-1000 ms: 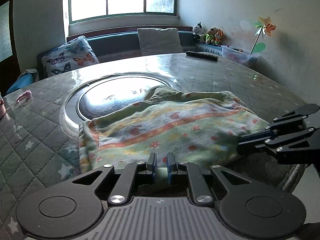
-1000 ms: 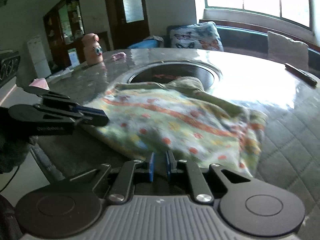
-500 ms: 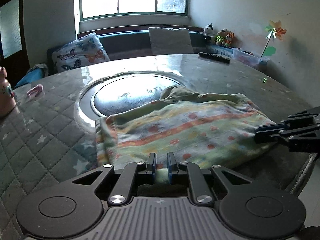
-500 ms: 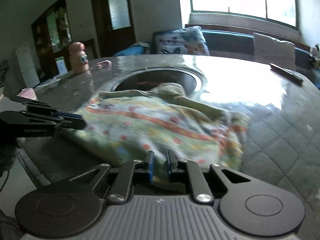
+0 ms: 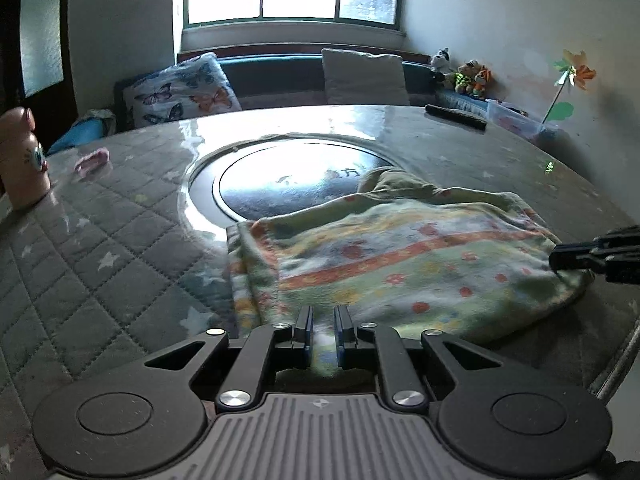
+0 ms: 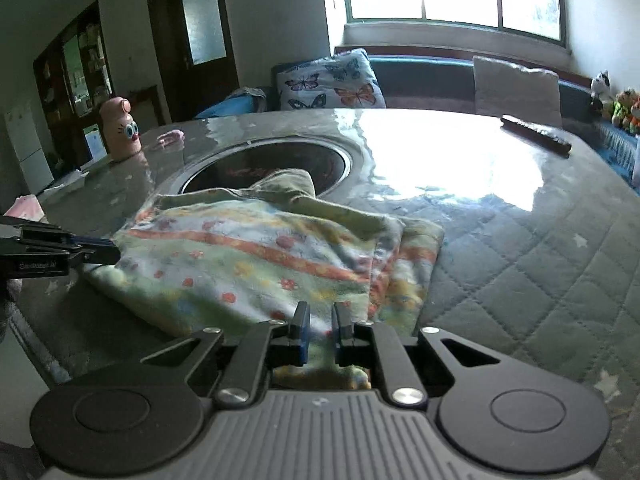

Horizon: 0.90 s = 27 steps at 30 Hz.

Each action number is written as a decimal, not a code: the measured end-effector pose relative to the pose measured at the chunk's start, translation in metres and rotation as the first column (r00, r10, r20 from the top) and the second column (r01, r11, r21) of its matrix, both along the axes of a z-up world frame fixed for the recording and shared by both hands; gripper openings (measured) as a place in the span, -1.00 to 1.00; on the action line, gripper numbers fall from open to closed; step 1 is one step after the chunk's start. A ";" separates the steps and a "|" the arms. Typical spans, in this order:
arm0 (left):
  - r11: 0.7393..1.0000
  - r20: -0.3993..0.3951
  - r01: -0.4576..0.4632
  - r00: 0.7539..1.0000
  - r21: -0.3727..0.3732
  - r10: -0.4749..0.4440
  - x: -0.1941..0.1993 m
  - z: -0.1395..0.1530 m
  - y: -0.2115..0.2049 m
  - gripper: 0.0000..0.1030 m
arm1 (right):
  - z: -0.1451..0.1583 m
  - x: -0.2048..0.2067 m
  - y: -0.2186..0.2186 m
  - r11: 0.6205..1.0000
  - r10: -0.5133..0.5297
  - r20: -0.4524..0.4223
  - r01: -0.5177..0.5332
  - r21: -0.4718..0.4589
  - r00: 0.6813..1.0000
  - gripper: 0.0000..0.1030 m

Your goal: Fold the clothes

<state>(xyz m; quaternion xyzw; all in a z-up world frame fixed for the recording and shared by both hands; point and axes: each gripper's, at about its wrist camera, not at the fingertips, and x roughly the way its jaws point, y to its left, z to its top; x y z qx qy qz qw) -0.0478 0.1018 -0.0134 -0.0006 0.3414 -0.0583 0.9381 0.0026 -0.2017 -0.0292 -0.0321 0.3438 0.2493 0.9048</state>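
A green flowered garment with orange stripes lies folded on the round quilted table, near its front edge; it also shows in the right wrist view. My left gripper is shut on the garment's near edge at its left end. My right gripper is shut on the near edge at its right end. Each gripper shows in the other's view, the right one at the garment's right corner, the left one at its left corner.
A dark round inset sits in the table's middle, just behind the garment. A pink bottle with eyes and a small pink item stand far left. A dark remote lies far right. The table edge is close.
Both grippers have moved with the garment's near edge, drawing it farther onto the table. The garment now lies more compact, with a doubled layer along one side.
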 end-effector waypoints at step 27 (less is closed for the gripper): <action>0.999 0.002 0.048 0.999 0.012 -0.048 0.077 0.005 -0.025 -0.73 | -0.008 0.094 0.059 0.998 0.034 -0.007 -0.034 0.043 0.999 -0.80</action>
